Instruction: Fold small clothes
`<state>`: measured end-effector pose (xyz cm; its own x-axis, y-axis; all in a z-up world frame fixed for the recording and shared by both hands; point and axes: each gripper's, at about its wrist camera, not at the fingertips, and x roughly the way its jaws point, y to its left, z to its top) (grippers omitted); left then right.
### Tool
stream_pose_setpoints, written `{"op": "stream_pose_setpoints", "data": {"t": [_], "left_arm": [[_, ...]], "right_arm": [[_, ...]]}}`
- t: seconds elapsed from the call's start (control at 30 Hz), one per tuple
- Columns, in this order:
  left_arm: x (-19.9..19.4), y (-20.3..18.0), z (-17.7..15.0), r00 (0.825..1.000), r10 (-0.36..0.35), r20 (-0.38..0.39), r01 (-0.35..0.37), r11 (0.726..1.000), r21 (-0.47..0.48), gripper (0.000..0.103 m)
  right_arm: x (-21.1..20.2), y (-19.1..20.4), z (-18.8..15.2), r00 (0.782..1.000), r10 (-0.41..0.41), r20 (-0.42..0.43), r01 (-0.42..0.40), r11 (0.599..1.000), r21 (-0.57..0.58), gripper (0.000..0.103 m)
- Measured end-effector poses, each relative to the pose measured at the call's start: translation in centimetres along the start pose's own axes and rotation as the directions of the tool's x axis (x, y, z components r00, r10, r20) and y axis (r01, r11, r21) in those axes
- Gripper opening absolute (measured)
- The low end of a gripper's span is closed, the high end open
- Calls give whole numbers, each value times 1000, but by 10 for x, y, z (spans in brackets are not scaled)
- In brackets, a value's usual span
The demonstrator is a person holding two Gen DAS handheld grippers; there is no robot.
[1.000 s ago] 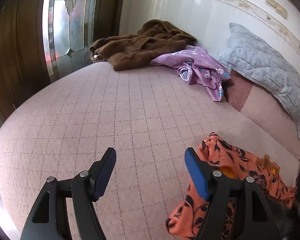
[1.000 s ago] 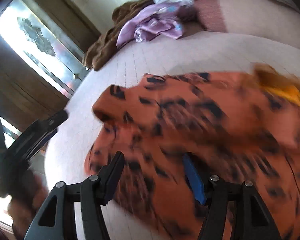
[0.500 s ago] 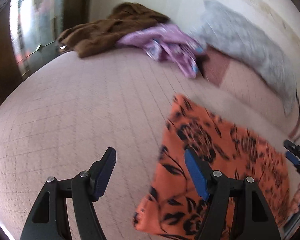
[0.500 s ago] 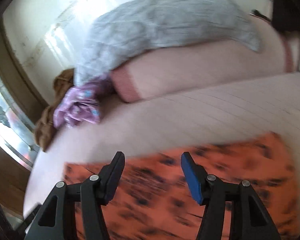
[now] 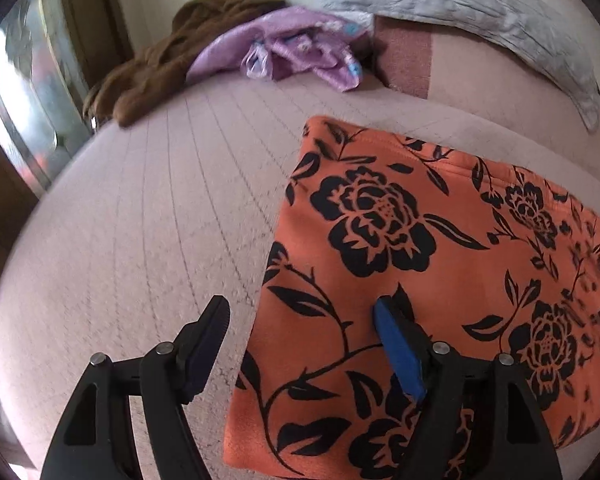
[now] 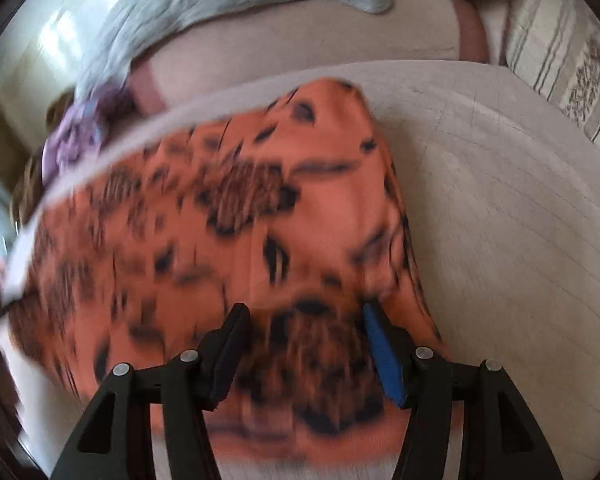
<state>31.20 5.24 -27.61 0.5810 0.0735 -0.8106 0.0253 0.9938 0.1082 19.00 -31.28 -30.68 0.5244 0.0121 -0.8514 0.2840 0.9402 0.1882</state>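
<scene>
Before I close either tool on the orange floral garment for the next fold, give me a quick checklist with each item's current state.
1. Orange floral garment lies flat on the bed: ok in the left view; blurred in the right.
2. Left tool open: ok.
3. Left tool straddles the garment's left edge: ok.
4. Right tool open: ok.
5. Right tool over the garment's right edge: cannot tell, picture blurred.
6. Purple cloth and brown blanket apart from the garment: ok.

Each wrist view looks forward and down along its tongs, close over the bed [image 5: 132, 240]. Both share the cloth [image 5: 400, 264] [image 6: 228, 216] and pillow [image 5: 480, 8] [image 6: 204, 4]; the right view is blurred.
</scene>
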Motion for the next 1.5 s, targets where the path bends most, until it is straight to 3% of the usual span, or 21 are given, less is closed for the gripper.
{"op": "stream_pose_setpoints", "data": {"t": [0.13,0.3,0.4,0.57,0.63,0.7,0.83,1.07,1.13,1.23,1.27,1.33,1.4,1.47,1.5], "left_arm": [[-15,-20,-9,999,-44,20,43,998,55,76],[-44,-31,-20,996,-31,81,22,993,117,77],[-60,-26,-18,991,-61,117,52,996,79,77],[-73,-24,-13,983,-77,165,72,997,39,77],[-72,-25,-12,983,-87,164,81,996,42,77],[-69,-26,-11,983,-90,161,84,995,48,77],[-68,-28,-12,984,-105,144,99,994,53,77],[-84,-31,-18,980,-142,138,136,989,50,77],[-91,-30,-25,971,-216,105,217,976,8,77],[-109,-38,-43,920,-386,69,391,918,-70,79],[-115,-46,-50,894,-444,58,448,891,-81,81],[-120,-60,-55,875,-482,44,484,874,-44,84],[-119,-69,-55,899,-433,64,429,901,60,85],[-100,-61,-46,960,-260,100,255,965,62,86],[-90,-55,-40,971,-221,87,218,975,38,86]], "right_arm": [[-23,-14,-26,999,6,-49,-5,1000,15,62],[-32,-7,-37,997,-48,-62,44,997,-61,62],[-53,-3,-40,998,-52,34,54,996,-70,62],[-74,17,-39,987,38,159,-19,993,-119,61],[-67,33,-33,983,65,173,-39,988,-150,61],[-62,37,-34,984,83,159,-58,987,-152,61],[-23,41,-35,998,52,32,-48,991,-126,63],[-23,46,-37,998,26,55,-19,990,-139,64],[-21,46,-37,998,25,54,-18,990,-140,64],[-22,46,-37,998,25,53,-18,990,-141,64],[-21,46,-37,998,26,53,-18,990,-141,64],[-22,45,-36,998,29,52,-21,990,-140,64],[-21,45,-36,998,33,49,-26,990,-139,65],[-20,45,-37,998,37,51,-29,990,-139,65],[-21,44,-38,998,37,52,-30,990,-140,65]]}}
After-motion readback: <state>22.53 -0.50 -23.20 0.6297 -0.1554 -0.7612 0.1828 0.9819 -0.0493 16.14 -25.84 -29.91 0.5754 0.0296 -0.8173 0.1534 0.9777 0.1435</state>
